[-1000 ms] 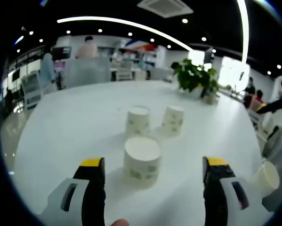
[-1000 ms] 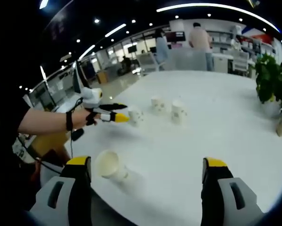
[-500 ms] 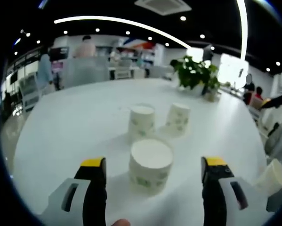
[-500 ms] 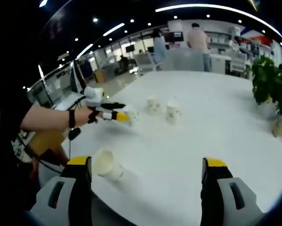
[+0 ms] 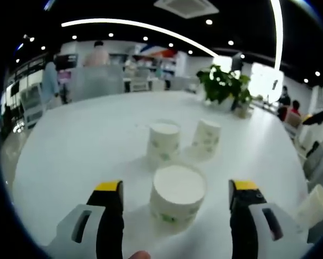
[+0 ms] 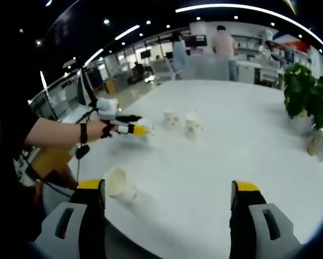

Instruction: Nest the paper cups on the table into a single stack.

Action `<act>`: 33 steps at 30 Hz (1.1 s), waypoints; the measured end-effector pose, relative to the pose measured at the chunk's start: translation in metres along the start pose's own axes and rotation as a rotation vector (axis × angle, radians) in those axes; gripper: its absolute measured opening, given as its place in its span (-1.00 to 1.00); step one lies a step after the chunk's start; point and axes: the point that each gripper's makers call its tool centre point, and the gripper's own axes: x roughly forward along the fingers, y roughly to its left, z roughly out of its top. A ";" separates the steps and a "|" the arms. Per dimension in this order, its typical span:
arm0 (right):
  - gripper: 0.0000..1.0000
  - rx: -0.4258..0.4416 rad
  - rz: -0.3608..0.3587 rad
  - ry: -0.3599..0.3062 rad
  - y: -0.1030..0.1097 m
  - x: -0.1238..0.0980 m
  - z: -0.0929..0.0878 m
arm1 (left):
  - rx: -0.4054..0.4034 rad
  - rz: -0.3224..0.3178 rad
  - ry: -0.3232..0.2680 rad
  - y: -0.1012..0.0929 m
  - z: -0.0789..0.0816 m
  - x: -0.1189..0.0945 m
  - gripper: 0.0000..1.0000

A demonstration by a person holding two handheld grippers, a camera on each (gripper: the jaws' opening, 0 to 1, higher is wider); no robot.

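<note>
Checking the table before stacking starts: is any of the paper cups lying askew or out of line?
Yes. One white paper cup lies tipped on its side near the white table's near edge, apart from the others. The three patterned white paper cups stand mouth-down.

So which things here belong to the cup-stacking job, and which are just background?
Part of the job:
- nearest cup, upside down between the open jaws of the left gripper
- two upside-down cups behind it
- cup lying on its side by the table edge
- right gripper, open

Just lying about:
- potted plant
- people standing in the background
</note>
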 end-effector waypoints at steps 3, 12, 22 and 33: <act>0.90 0.004 -0.003 0.000 0.000 -0.001 -0.001 | 0.004 -0.006 0.003 -0.001 0.000 0.002 0.56; 0.89 0.015 -0.010 0.006 -0.001 -0.003 -0.007 | 0.009 -0.018 0.018 0.000 -0.006 0.005 0.39; 0.87 0.019 -0.014 0.009 -0.002 -0.003 -0.009 | 0.118 -0.044 0.033 -0.006 -0.007 0.007 -0.19; 0.86 0.024 -0.011 0.008 -0.001 -0.001 -0.011 | 0.043 -0.075 0.002 -0.014 -0.004 0.009 -0.19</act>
